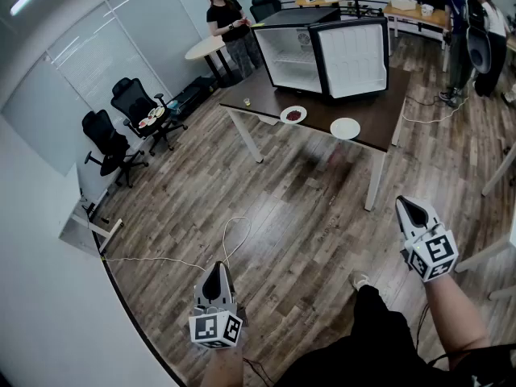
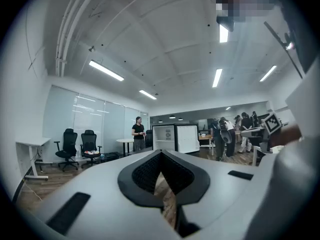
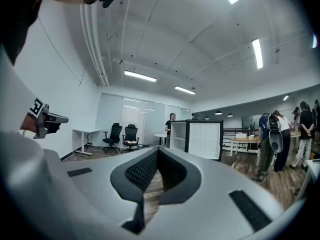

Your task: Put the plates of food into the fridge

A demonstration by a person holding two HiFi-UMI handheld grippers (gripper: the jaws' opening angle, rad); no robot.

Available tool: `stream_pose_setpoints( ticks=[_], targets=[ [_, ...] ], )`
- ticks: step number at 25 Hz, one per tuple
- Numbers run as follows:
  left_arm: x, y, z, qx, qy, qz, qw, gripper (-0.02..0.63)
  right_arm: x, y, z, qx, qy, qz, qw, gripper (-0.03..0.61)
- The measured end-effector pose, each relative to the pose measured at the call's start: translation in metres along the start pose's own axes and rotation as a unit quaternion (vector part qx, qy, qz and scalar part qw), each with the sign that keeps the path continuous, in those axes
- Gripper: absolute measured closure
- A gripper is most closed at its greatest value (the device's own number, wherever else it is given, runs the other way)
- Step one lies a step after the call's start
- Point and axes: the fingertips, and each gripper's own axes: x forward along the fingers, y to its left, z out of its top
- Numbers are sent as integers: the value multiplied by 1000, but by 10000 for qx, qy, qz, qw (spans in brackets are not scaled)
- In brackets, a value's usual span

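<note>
L gripper (image 1: 218, 271): I'm holding the jaws closed, tips meeting, nothing btwn them. R gripper (image 1: 407, 206): same, pads together, empty. I'm carrying both level over the wood floor (image 1: 306, 240), well apart from the work.

Ahead, the table (image 1: 371, 111) is bearing the plate w/ dark food (image 1: 293, 114) and, near it, a pale plate (image 1: 345, 128); can't tell what's on that one. Fridge (image 1: 290, 59) is sitting on the same table behind them, its door (image 1: 352, 59) hanging open. Another plate w/ food seems to be lying on a chair (image 1: 151, 118) off to the left.

Step in hand, as I'm judging it: walking up to the table. To do it well, I'm planning to:
- open the jaws before reaching, not at the rim
- come in low and level, pinching the rim at the near edge
- keep the plate flat so the food isn't sliding
- take the dark-food plate first, since it's lying closest to the fridge opening
</note>
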Motion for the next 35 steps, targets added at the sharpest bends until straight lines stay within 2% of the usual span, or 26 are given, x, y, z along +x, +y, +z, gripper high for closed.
stream_pose_setpoints(
  ticks=[4,6,10,15,20,30,35],
  targets=[
    [119,-26,40,126,-356,281,9989,611,82,-77,17,-36,-111,119,9999,574],
    [165,-37,54,63,-420,378,9984,610,121,-106,25,-75,-88,290,9995,574],
    [222,-47,59,81,-180,570,9982,611,184,-139,32,135,33,676,9976,574],
    [259,-49,55,184,-76,715,9972,610,225,-161,26,167,42,657,9977,574],
    [281,-43,57,106,-116,812,9966,611,247,-160,25,171,39,906,9957,574],
    [311,-50,52,232,-81,873,9959,611,293,-174,5,274,106,1049,9940,574],
    [338,-28,40,214,36,858,9961,611,325,-172,-7,304,232,999,9943,574]
  ],
)
